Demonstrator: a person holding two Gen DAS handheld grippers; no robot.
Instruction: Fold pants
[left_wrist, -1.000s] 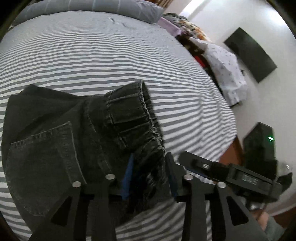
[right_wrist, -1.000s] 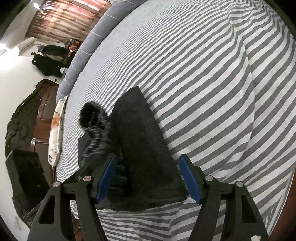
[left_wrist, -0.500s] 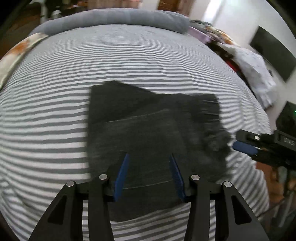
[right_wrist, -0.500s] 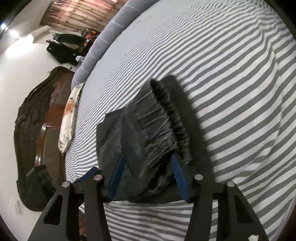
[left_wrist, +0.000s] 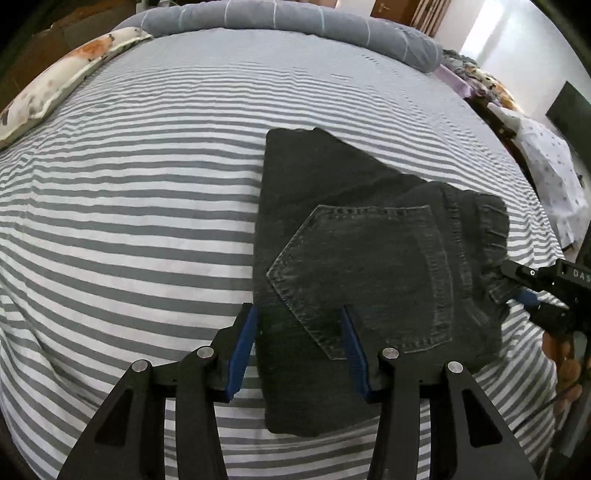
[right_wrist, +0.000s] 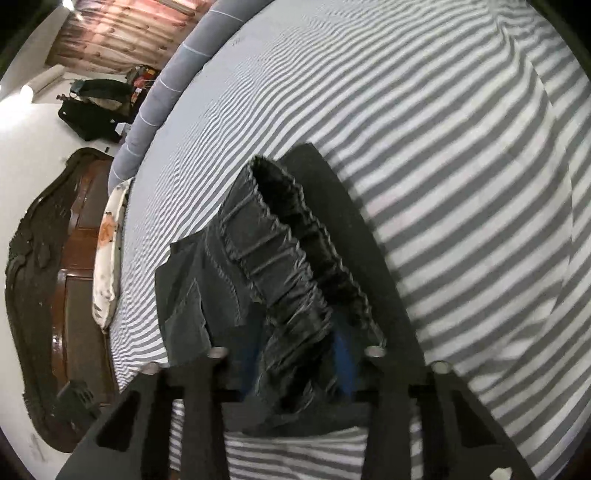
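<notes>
Pants (left_wrist: 354, 266): lay folded, pocket up, on the striped bed (left_wrist: 129, 221).
Left gripper (left_wrist: 299, 347): wide, over near edge.
Right gripper (right_wrist: 295, 354): clamped on the waistband (right_wrist: 280, 258).

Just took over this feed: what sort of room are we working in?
Most likely a bedroom: the black jeans lie on a bed with a striped sheet, a floral pillow and a carved wooden headboard.

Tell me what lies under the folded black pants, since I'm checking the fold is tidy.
Under the black pants only the striped bedsheet shows around their edges. The pocketed layer lies on top; the layers beneath it are covered. The right gripper pinches the waistband.
</notes>
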